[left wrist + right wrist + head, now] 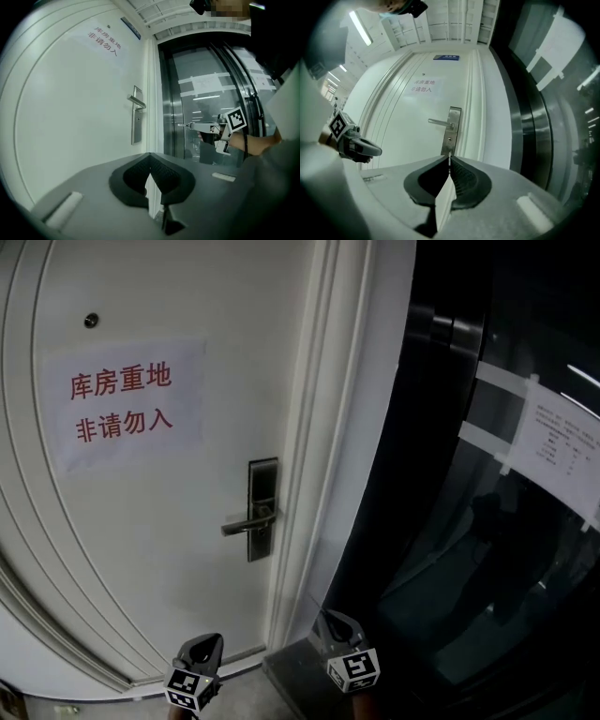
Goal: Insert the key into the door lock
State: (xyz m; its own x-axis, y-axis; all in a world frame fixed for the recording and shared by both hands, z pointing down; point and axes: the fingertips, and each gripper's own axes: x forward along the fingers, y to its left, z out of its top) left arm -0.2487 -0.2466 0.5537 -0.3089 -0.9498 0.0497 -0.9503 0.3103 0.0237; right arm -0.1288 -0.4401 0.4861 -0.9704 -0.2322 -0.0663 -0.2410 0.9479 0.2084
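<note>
Door (169, 549), smooth white, carries rectangular brushed-metal lock plate (262, 486).

Held side by side and pointing level, the left gripper (150, 155) is closed and empty, while the right gripper (449, 158) pinches a small key (183, 124).

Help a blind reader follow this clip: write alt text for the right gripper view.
The right gripper, jaws shut, holds a key lined up with the lock plate of a white door, below the handle. The left gripper shows at the left edge; a paper sign is higher on the door.
</note>
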